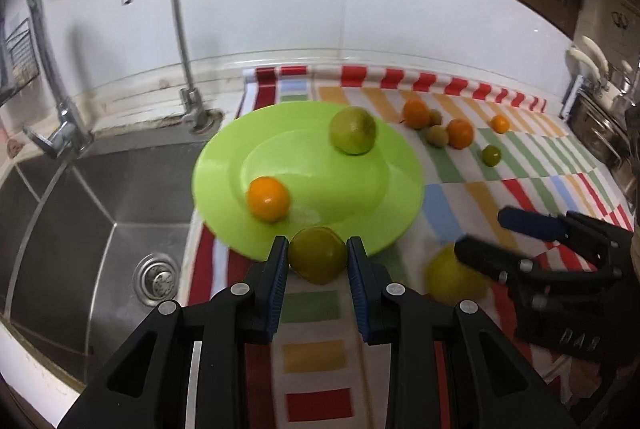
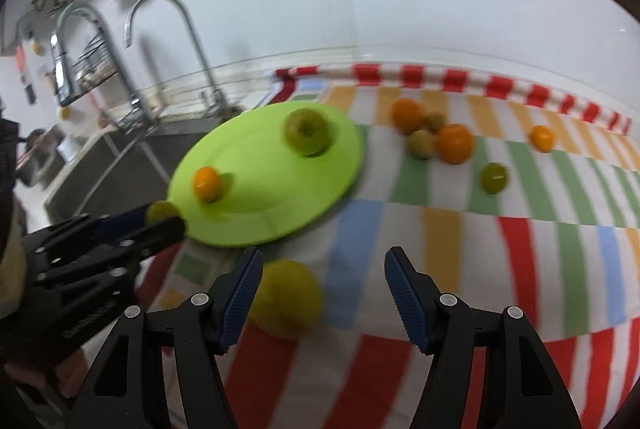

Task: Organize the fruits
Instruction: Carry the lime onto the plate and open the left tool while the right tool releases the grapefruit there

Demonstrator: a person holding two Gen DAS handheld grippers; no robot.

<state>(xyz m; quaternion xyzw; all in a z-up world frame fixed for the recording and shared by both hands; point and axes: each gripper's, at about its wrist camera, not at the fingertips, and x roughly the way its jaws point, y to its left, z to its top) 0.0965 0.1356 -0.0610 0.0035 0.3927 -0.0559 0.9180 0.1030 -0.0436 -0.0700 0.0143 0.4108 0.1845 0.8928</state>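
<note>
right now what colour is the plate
Lime green plate, clearest in the left wrist view.

The light is soft and even, bright on the white wall (image 1: 280, 9). Small shadows sit under the fruits on the green plate (image 1: 224, 165). The tap (image 1: 176, 29) throws a faint grey shadow on the wall beside it. Both pictures bend at the edges and go black in the corners. The right wrist picture is blurry all over; the yellow fruit (image 2: 288, 299) looks smeared.
</note>
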